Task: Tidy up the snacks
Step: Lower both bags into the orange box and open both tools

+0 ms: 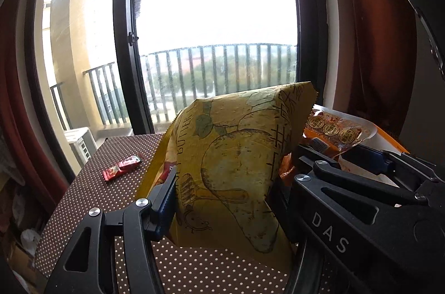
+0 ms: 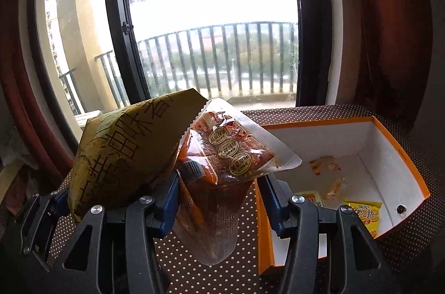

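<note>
My left gripper [image 1: 225, 199] is shut on a big yellow chip bag [image 1: 230, 169] and holds it upright above the dotted brown table [image 1: 91, 199]. My right gripper [image 2: 219, 196] is shut on a clear packet of red spicy snack [image 2: 222, 155], held just left of the orange box [image 2: 403, 155]. The two held bags touch; the yellow bag shows in the right wrist view [image 2: 119, 152] and the red packet in the left wrist view [image 1: 333, 130]. The box, white inside, holds a few small snack packets [image 2: 361, 213]. Two red bars [image 1: 122, 167] lie on the table at far left.
A large window [image 1: 211, 2] with a balcony railing stands behind the table. Dark red curtains [image 1: 370, 38] hang at both sides. The table's left edge drops to clutter on the floor [image 1: 22, 238]. The right gripper's body [image 1: 361, 210] crowds the left gripper's right side.
</note>
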Motion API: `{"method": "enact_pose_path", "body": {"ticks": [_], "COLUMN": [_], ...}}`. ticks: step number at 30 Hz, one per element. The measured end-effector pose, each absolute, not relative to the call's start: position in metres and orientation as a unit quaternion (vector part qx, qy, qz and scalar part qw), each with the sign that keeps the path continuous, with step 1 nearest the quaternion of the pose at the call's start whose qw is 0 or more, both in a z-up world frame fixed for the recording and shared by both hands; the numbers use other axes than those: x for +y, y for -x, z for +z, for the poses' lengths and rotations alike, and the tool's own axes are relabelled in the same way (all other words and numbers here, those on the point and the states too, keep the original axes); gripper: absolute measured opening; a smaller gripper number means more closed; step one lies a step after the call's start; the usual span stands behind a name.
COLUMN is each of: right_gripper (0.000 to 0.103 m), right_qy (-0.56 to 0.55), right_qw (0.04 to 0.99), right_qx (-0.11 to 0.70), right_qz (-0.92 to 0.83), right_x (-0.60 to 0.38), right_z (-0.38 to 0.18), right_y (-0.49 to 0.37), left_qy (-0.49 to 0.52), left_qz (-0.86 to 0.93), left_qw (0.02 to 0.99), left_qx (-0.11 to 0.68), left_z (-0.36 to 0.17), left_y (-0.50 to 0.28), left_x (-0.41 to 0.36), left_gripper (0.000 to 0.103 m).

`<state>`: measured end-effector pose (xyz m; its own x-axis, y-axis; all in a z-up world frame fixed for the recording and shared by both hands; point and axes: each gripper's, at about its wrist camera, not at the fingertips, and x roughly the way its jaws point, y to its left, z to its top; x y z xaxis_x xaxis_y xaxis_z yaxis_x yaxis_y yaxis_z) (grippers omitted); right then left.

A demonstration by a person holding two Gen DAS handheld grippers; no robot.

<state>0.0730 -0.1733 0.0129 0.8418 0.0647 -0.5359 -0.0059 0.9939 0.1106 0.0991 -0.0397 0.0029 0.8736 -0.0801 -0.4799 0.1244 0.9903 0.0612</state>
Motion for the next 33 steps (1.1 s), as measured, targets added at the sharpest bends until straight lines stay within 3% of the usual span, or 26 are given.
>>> {"method": "enact_pose_path", "body": {"ticks": [16, 33], "right_gripper": [0.055, 0.055], "right_qy": [-0.071, -0.094], "right_qw": [0.959, 0.942], "right_qx": [0.271, 0.307], "right_qz": [-0.032, -0.098], "right_x": [-0.24, -0.33], "right_z": [0.012, -0.011], "right_y": [-0.097, -0.126], "left_qy": [-0.071, -0.094], "left_qz": [-0.1, -0.165], "left_qw": [0.964, 0.941], "left_qx": [0.237, 0.281], "left_z": [0.002, -0.031], "left_y": [-0.139, -0.188], "left_x": [-0.107, -0.187], "left_gripper": [0.061, 0.061]}}
